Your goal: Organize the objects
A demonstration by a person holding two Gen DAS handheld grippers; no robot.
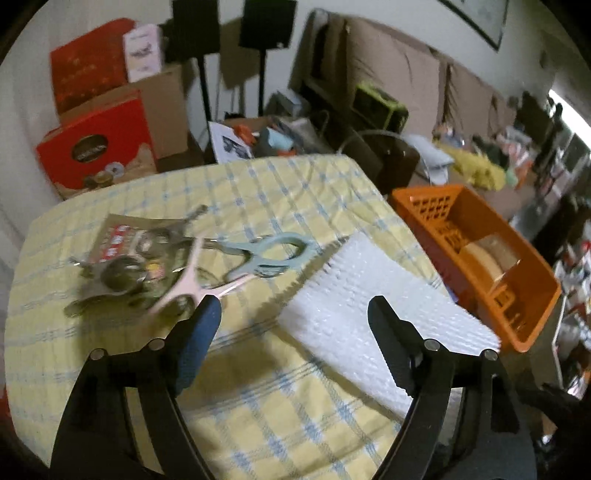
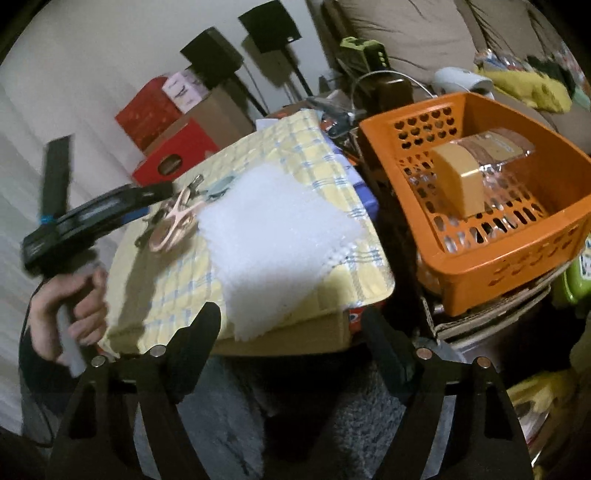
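Hovering jaws over a checked cloth, basket waiting at the side

Pointing steeply down at the table, the left gripper [image 1: 295,308] hangs with its jaws spread wide and nothing between them; its left finger carries a blue pad. No earlier view is given, so only this stance can be told. Seen from the right wrist, the person's left hand [image 2: 68,310] wraps the grey handle from below, knuckles outward, with the tool body tilted above it and blurred. The right gripper [image 2: 291,319] also points downward, sitting near the front edge of the table, jaws apart and empty.

Just beyond the left fingertips lies a white bubble-wrap sheet [image 1: 369,295] flat on the yellow checked cloth [image 1: 258,406], one corner reaching toward the right edge. Beside it to the left rest a pink clothes peg [image 1: 192,284] and a pale blue clothes peg [image 1: 273,254], touching or overlapping at their ends; the blur keeps me from telling which. Under and behind them sits a printed packet [image 1: 122,240] with some dark, shiny items I cannot make out.

Off the table's right edge stands an orange basket [image 2: 517,254] with perforated walls, holding rolls of tan tape [image 2: 461,177] in clear wrapping. Farther back are red boxes [image 1: 96,147], cardboard cartons and two black speakers on stands [image 1: 266,26]
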